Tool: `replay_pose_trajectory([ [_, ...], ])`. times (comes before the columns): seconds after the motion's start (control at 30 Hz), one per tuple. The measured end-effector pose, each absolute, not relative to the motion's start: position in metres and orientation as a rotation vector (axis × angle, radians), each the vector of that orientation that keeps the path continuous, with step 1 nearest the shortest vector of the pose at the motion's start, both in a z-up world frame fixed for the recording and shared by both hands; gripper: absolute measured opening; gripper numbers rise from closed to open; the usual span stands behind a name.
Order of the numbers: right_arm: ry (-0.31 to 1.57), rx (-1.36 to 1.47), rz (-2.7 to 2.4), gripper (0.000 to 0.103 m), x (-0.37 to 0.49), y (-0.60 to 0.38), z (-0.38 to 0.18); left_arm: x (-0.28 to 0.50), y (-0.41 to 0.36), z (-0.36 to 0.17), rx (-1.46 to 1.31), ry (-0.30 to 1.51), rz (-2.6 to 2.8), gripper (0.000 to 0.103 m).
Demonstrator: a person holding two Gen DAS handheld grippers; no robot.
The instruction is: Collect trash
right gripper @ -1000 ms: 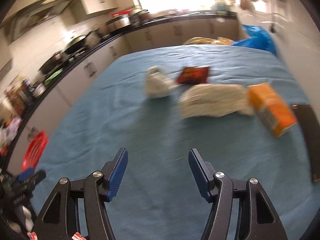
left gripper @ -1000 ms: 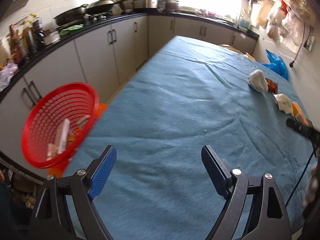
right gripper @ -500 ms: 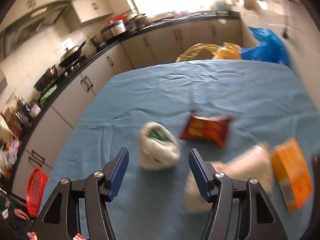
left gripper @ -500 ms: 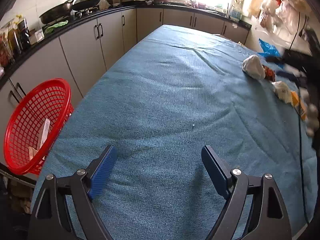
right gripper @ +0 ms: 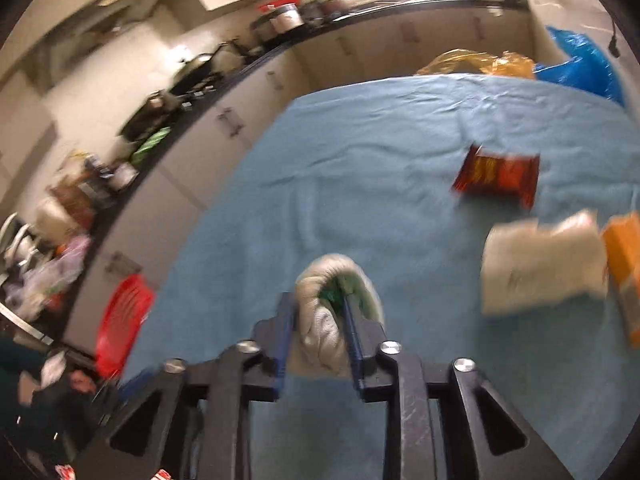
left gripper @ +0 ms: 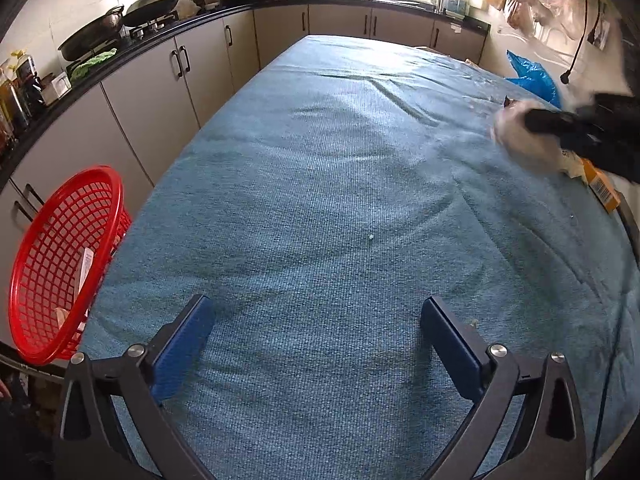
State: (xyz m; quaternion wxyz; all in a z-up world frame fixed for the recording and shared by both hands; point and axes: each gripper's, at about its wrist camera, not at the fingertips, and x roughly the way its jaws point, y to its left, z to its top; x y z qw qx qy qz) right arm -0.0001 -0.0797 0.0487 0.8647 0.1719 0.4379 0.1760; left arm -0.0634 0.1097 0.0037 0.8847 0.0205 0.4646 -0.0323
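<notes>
At the lower edge of the left wrist view, the left gripper (left gripper: 318, 336) hangs over bare blue cloth (left gripper: 340, 184), its jaws opening, wide, nothing between them. One red basket (left gripper: 60, 264) stands off the table edge at left; half a second ago it sat higher in frame.

In the right wrist view (blurred), the right gripper (right gripper: 316, 320) is closing, pads pressing a crumpled white bag (right gripper: 334, 300) that lay ahead of the fingers before. Three more pieces lie right: one red wrapper (right gripper: 498, 174), one white packet (right gripper: 542, 262), one orange box (right gripper: 626, 264).
</notes>
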Motion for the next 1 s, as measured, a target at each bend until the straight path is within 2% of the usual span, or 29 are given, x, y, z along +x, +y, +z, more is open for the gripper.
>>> replay_pose_trajectory([
  [0.03, 0.91, 0.36, 0.377, 0.052, -0.008, -0.08, 0.046, -0.064, 0.109, 0.004, 0.042, 0.967, -0.066, 0.103],
  [0.33, 0.859, 0.405, 0.316, 0.053, -0.052, -0.113, 0.036, -0.062, 0.106, 0.004, 0.047, 0.97, -0.065, 0.103],
  [0.63, 0.862, 0.407, 0.19, 0.056, -0.058, -0.158, 0.03, -0.062, 0.105, 0.005, 0.05, 0.98, -0.069, 0.103],
  [0.8, 0.834, 0.39, 0.107, 0.069, -0.052, -0.182, 0.031, -0.072, 0.106, 0.023, -0.054, 0.974, -0.141, 0.103],
  [1.0, 0.8, 0.425, 0.018, 0.078, -0.018, -0.201, 0.033, -0.073, 0.063, 0.053, -0.018, 0.896, -0.256, 0.103],
])
